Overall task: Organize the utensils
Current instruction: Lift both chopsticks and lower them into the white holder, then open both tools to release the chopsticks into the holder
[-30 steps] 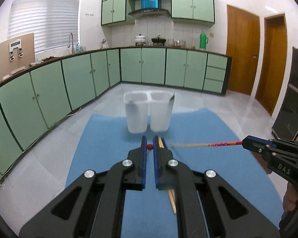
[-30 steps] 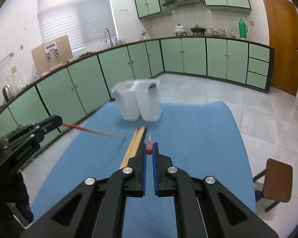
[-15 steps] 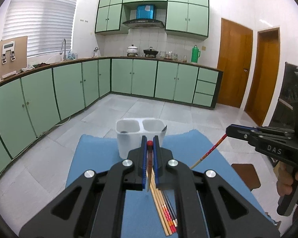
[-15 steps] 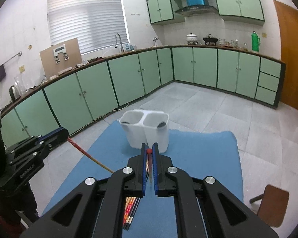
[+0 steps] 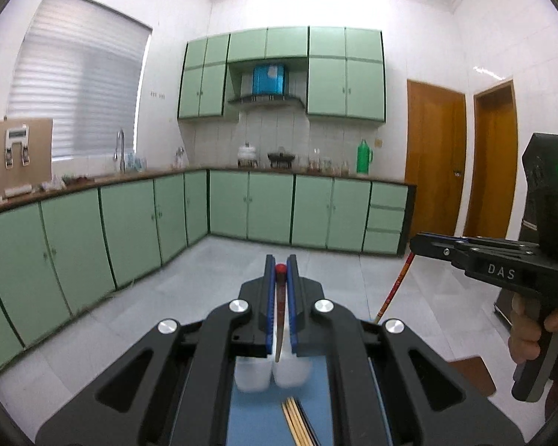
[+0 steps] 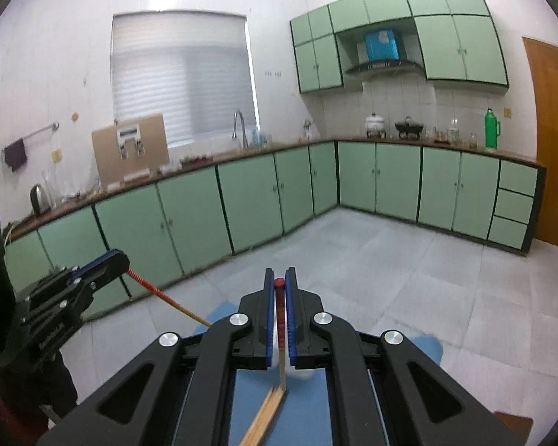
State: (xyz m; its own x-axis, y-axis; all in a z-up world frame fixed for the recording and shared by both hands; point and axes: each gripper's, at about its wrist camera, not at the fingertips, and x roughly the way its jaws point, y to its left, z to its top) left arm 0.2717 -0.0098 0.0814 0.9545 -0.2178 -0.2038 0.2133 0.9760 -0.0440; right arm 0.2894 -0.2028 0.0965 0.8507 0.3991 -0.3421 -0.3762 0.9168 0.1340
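Note:
My left gripper (image 5: pixel 280 268) is shut on a red-tipped chopstick (image 5: pixel 279 319) that hangs down between its jaws over the white two-cup holder (image 5: pixel 271 373). My right gripper (image 6: pixel 279 282) is shut on another red-tipped chopstick (image 6: pixel 281 338), its lower end above a bundle of chopsticks (image 6: pixel 264 416) on the blue mat (image 6: pixel 305 409). Each gripper shows in the other's view: the right one (image 5: pixel 414 245) with its chopstick (image 5: pixel 392 290) pointing down, the left one (image 6: pixel 121 260) with its chopstick (image 6: pixel 167 297) slanting down right. The bundle (image 5: pixel 297 423) lies in front of the holder.
Green kitchen cabinets (image 5: pixel 249 212) run along the far wall and the left. The tiled floor (image 6: pixel 390 260) lies beyond the mat's far edge. A brown stool (image 5: pixel 472 371) stands low on the right. Wooden doors (image 5: pixel 435 160) are at the right.
Both grippers have tilted up, so the holder and mat dropped to the bottom of the views. Both chopsticks have swung from near level to hanging steeply down.

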